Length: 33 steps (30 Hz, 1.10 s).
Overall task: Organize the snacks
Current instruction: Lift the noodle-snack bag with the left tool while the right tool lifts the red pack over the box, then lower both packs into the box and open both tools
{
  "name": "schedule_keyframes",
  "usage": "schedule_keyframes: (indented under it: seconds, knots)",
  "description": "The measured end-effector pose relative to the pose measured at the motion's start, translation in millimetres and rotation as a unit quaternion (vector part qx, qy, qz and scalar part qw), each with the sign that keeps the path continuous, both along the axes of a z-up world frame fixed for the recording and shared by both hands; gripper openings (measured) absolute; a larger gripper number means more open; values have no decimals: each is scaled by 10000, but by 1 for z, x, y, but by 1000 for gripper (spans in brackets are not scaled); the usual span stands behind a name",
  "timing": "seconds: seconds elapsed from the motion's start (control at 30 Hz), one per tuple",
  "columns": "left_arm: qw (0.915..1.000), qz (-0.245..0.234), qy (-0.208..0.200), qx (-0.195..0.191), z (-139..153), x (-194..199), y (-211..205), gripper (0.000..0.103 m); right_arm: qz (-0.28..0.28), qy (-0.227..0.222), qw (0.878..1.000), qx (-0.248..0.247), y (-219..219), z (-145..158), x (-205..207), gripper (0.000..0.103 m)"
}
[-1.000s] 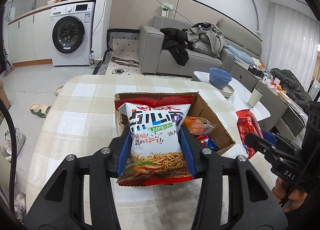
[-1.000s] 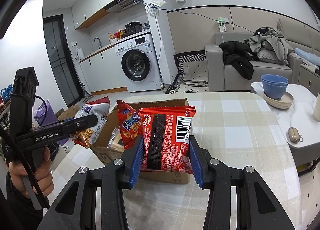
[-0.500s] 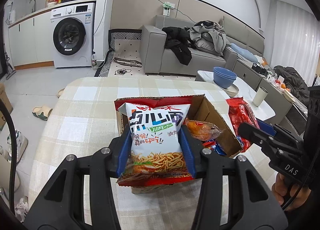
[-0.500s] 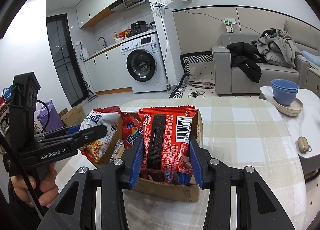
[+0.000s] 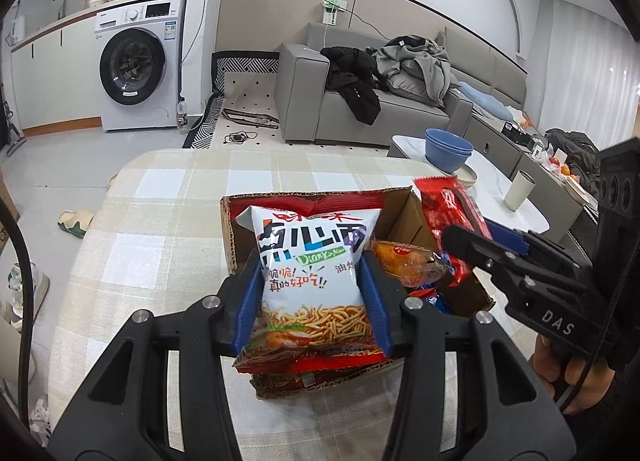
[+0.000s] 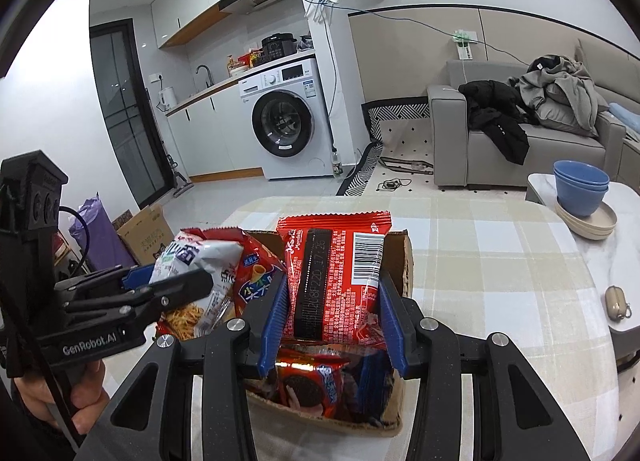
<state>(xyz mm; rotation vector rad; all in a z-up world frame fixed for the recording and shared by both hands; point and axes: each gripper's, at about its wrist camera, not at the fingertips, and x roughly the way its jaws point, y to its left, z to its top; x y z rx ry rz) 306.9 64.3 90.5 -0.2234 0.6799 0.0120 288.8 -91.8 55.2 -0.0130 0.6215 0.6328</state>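
Note:
My left gripper [image 5: 312, 293] is shut on a white and red noodle-snack bag [image 5: 310, 281] and holds it over the near part of an open cardboard box [image 5: 400, 213] on the checked table. My right gripper [image 6: 334, 301] is shut on a red snack packet [image 6: 336, 273], barcode side facing me, and holds it over the same box [image 6: 406, 261]. Inside the box lie an orange packet [image 5: 404, 261], a cookie packet [image 6: 308, 381] and other snacks. Each gripper shows in the other's view, the right one [image 5: 472, 245] and the left one [image 6: 176, 281].
The checked tablecloth [image 5: 160, 229] covers the table around the box. A side table to the right carries stacked blue bowls [image 6: 580, 185], a cup [image 5: 518, 189] and a small pouch [image 6: 616, 303]. A sofa and a washing machine stand behind.
Both grippers have moved in over the box with their packets. The red packet has come from beside the box to above its right part, and the noodle bag sits lower over its near part.

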Motion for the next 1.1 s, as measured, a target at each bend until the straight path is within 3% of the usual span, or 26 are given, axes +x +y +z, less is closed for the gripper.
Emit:
schedule_keyframes:
  seconds: [0.5,0.87,1.1]
  knots:
    - [9993,-307,211,86,-21,21,-14,44,62,293,9992,-254,21,-30,30,44]
    - [9988,-187,454,38,-41,36,-12,43,79,245,9988,-424,27,-37,31,44]
    - [9985,-221,449,216,-44,39,-16,45,73,209,9985,-509,31,-38,31,44]
